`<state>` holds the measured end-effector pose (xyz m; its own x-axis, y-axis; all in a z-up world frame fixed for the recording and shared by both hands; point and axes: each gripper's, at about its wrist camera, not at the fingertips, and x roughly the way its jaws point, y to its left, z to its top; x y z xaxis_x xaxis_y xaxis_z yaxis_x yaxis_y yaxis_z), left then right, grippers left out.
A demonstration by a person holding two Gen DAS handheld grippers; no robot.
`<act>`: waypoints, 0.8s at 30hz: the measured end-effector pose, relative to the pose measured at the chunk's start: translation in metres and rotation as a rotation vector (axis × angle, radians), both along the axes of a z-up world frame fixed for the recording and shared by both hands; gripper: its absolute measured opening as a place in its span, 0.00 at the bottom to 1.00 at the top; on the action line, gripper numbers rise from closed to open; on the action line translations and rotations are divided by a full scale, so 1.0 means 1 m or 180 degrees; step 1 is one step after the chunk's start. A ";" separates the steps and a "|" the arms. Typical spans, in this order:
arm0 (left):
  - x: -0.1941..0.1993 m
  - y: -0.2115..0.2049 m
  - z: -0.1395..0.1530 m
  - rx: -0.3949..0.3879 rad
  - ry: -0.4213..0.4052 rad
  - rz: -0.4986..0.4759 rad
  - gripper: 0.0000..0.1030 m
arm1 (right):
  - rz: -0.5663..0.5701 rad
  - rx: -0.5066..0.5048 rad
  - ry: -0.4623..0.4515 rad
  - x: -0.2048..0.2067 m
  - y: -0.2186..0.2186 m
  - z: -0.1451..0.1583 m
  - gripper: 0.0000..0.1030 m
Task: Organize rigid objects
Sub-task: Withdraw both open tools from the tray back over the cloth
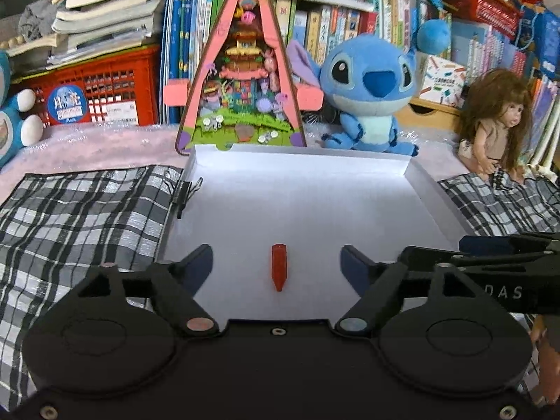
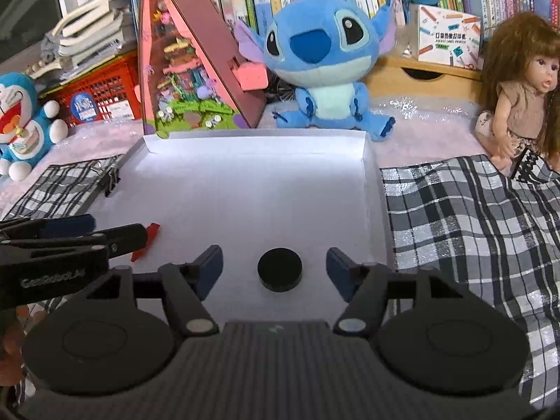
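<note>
Stitch plush [image 2: 320, 59], doll [image 2: 521, 84], plaid cloth [image 2: 465, 217]

"DAS" on right tongs [image 1: 504, 245], "GenRobot.AI" on left tongs [image 2: 87, 234]

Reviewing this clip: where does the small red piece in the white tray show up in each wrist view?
Left wrist: the red piece lies low in the middle, on the white tray, between the open fingers of the left gripper.
Right wrist: it sits at the left edge, partly hidden behind the left gripper.
Shared landmark: the blue plush behind the tray's far wall.
</note>
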<state>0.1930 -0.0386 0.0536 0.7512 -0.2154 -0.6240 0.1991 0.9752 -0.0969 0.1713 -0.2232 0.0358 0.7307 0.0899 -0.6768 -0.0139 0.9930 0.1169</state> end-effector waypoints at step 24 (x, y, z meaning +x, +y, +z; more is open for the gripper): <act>-0.100 0.032 -0.012 -0.0118 -0.0182 -0.0076 0.83 | 0.0372 -0.0175 -0.0563 -0.096 0.009 0.008 0.93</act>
<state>0.0930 -0.0063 0.0419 0.7797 -0.2559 -0.5714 0.2285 0.9660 -0.1208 0.0754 -0.2144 0.0435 0.8252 0.1475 -0.5453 -0.1447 0.9883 0.0482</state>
